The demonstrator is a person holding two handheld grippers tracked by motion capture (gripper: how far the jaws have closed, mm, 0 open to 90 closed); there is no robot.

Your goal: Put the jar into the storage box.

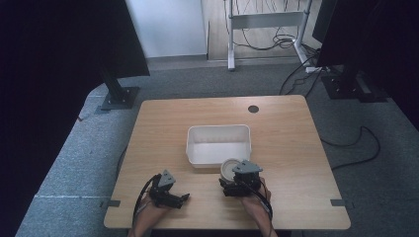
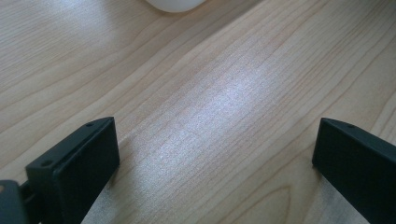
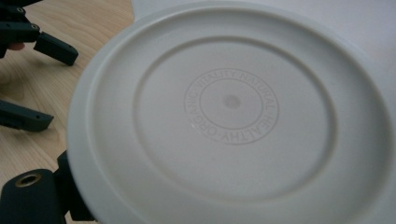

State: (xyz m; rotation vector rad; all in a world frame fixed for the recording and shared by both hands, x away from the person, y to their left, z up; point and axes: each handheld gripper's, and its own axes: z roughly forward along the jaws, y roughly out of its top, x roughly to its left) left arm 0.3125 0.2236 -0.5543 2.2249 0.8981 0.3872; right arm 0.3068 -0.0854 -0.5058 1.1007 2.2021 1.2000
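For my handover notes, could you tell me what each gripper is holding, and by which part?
The right gripper holds a round white plastic lid by its near edge. The left gripper is open, holding nothing.

The right gripper's (image 1: 232, 178) jaws are hidden behind the round white lid (image 3: 233, 116), itself cut off at the right and near edges of the right gripper view, and the white tub (image 2: 173, 4) is cropped at the left gripper view's far edge.
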